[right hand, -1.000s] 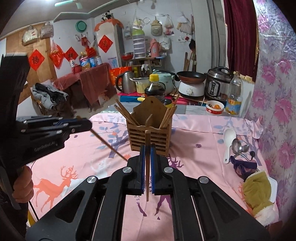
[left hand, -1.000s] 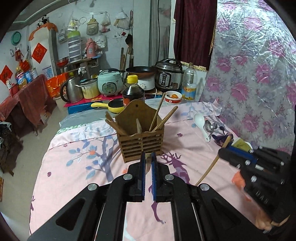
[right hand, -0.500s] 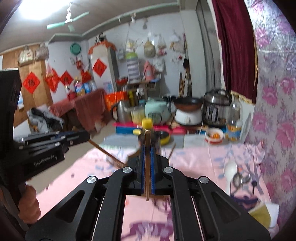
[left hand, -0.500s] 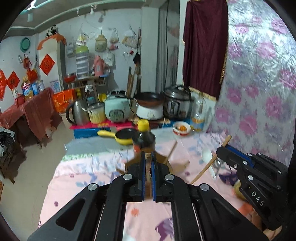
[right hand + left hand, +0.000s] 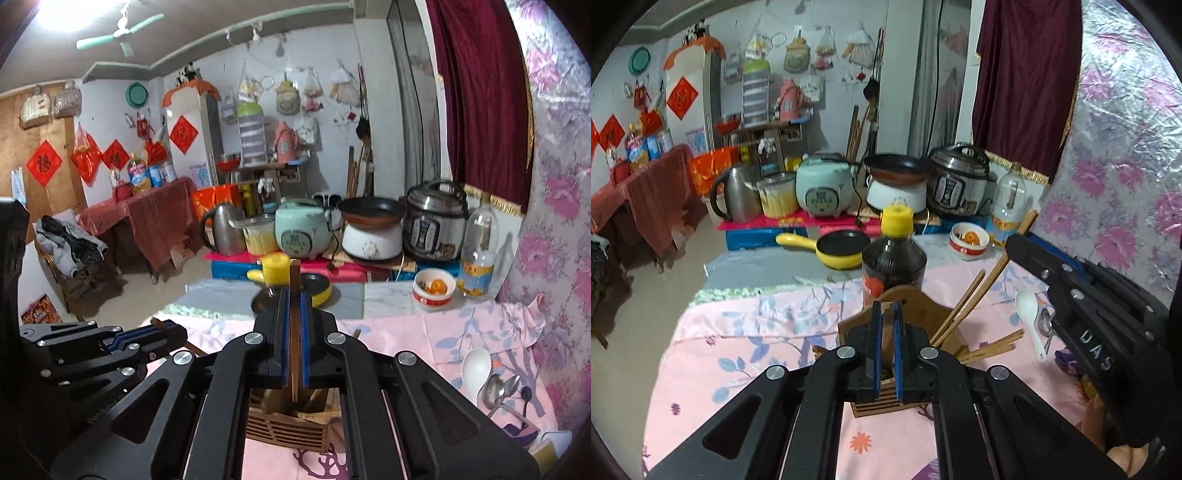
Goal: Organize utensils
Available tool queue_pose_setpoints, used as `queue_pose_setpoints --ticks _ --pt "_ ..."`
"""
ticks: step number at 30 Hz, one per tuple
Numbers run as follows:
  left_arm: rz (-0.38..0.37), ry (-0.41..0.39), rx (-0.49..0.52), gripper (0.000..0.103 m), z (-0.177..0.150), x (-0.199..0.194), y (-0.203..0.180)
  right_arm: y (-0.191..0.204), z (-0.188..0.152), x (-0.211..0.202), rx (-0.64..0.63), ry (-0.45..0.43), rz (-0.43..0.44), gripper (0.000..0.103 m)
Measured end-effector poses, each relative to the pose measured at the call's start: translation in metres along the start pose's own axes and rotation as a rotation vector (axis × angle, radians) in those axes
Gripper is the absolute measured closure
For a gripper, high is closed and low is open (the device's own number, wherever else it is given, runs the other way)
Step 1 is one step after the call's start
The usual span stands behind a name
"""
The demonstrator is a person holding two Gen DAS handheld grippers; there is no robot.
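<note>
A wooden slatted utensil holder [image 5: 923, 317] stands on the pink tablecloth, with several chopsticks [image 5: 964, 308] leaning in it. It also shows low in the right wrist view [image 5: 288, 428]. My right gripper [image 5: 294, 314] is shut on one wooden chopstick [image 5: 294, 325], held upright just above the holder; it appears in the left wrist view [image 5: 1015, 236] at the right. My left gripper [image 5: 886, 321] is shut above the holder's near side; a thin stick tip shows at it in the right wrist view [image 5: 159, 325]. A white spoon [image 5: 476, 369] and metal spoons [image 5: 498, 387] lie at right.
A dark sauce bottle with a yellow cap [image 5: 894, 258] stands just behind the holder. A yellow pan [image 5: 842, 251], a small bowl [image 5: 434, 290], a clear bottle [image 5: 478, 254] and cookers [image 5: 432, 225] line the far table edge. A cloth [image 5: 517, 430] lies at right.
Both grippers have lifted and moved forward over the holder. The right gripper's chopstick now hangs with its lower end at the holder's top.
</note>
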State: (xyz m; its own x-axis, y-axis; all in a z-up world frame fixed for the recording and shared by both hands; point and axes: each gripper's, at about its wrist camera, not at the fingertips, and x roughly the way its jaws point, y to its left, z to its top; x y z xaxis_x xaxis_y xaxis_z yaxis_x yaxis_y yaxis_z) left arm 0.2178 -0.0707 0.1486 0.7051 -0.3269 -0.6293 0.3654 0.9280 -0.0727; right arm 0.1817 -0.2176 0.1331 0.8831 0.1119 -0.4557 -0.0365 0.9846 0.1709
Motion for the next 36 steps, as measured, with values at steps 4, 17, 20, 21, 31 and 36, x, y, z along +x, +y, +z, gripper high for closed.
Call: queue_pose_setpoints --ticks 4,17,20,21,31,36 --pt "-0.013 0.041 -0.034 0.084 -0.017 0.019 0.009 -0.01 -0.019 0.017 0.034 0.056 0.017 0.085" --pt "0.053 -0.008 -0.121 0.025 -0.035 -0.03 0.028 -0.017 -0.028 -0.053 0.048 -0.009 -0.012 0.037" --pt "0.075 -0.024 -0.115 0.023 -0.041 -0.051 0.024 -0.015 -0.032 -0.073 0.044 -0.024 -0.015 0.03" --pt "0.081 -0.029 -0.111 0.022 -0.042 -0.056 0.021 -0.014 -0.033 -0.08 0.042 -0.03 -0.018 0.029" --pt "0.169 -0.126 -0.055 0.015 -0.073 -0.135 -0.008 -0.006 -0.043 -0.156 0.028 -0.092 -0.025 0.024" --pt "0.199 -0.156 -0.053 0.014 -0.085 -0.16 -0.016 -0.003 -0.051 -0.183 0.03 -0.116 -0.037 0.024"
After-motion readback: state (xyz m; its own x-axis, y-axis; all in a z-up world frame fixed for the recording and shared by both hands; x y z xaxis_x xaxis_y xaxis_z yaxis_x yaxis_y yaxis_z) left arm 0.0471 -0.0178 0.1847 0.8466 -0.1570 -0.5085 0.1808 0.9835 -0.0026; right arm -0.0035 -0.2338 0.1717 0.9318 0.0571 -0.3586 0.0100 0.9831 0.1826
